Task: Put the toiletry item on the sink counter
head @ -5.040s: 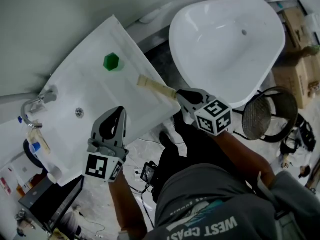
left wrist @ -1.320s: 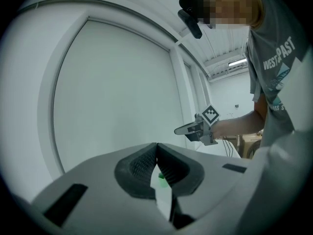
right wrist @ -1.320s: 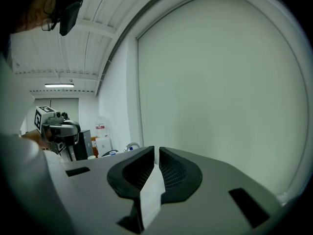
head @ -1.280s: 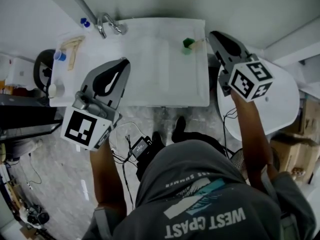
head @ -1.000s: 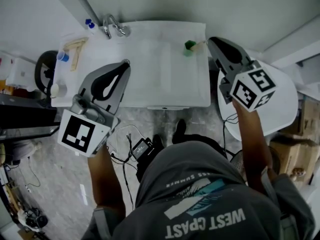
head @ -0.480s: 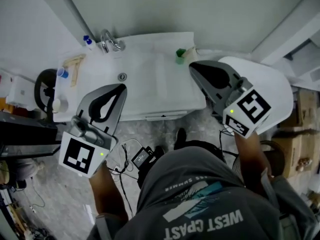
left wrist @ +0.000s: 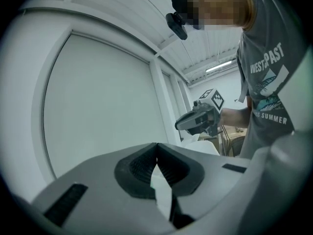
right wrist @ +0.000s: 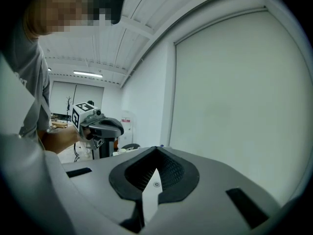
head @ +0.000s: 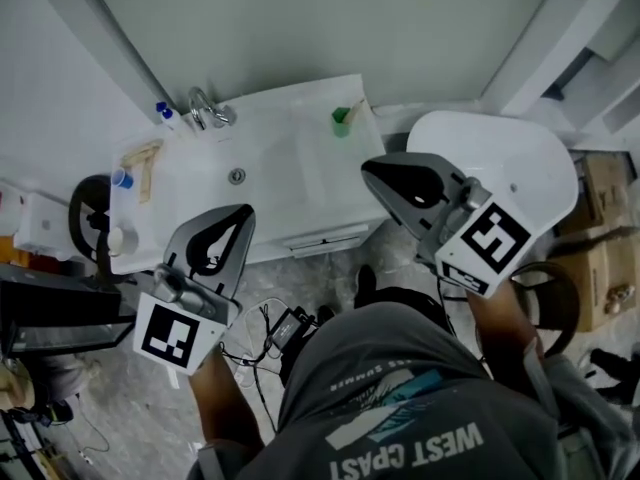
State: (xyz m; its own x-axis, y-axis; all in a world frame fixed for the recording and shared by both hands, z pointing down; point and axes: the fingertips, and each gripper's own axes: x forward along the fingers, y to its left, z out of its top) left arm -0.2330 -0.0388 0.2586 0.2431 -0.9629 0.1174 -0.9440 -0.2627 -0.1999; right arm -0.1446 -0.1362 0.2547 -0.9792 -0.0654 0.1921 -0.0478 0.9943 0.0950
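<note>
The toiletry item, a thin beige stick (head: 356,110), rests at the back right corner of the white sink (head: 285,193), leaning against a small green cup (head: 341,120). My right gripper (head: 366,167) hovers in front of the sink's right end, well short of that corner, shut and empty. My left gripper (head: 248,211) is off the sink's front edge, also shut with nothing in it. In the left gripper view the jaws (left wrist: 156,145) meet against a blank wall. The right gripper's jaws (right wrist: 156,149) likewise touch in the right gripper view.
A faucet (head: 205,108) and blue-capped bottles (head: 163,112) stand at the sink's back left. The left counter holds a beige item (head: 140,158) and a blue-topped cup (head: 121,179). A white tub (head: 510,158) lies right of the sink, with cardboard boxes (head: 600,203) beyond it.
The right gripper held the beige stick five seconds ago; the stick now lies by the green cup. Both grippers have drawn back from the sink toward the person.
</note>
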